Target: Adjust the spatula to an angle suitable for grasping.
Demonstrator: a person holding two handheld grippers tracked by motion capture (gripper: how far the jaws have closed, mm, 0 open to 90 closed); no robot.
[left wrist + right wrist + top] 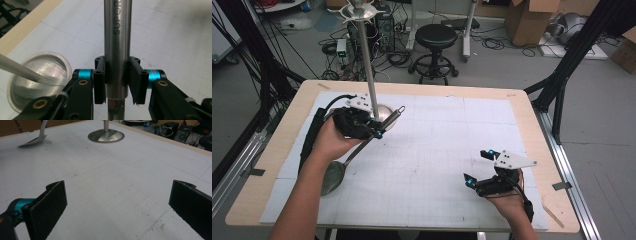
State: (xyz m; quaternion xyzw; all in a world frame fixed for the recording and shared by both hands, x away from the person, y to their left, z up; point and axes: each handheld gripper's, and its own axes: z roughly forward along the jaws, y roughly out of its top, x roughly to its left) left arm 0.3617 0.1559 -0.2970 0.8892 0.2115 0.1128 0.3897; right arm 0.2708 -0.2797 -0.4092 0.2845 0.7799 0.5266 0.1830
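The left gripper (373, 126), upper left of the high view, has its jaws clamped on the handle of a long steel ladle (362, 146). The left gripper view shows that handle (117, 50) square between the pads, with the stand's round base (40, 80) at lower left. The ladle's bowl (333, 177) hangs down toward the lower left of the table (522, 107). The right gripper (117, 207) sits wide apart, idle at the lower right. Probably best to keep the squeeze firm and rotate slowly so the handle doesn't slip or knock the upright stand (366, 55).
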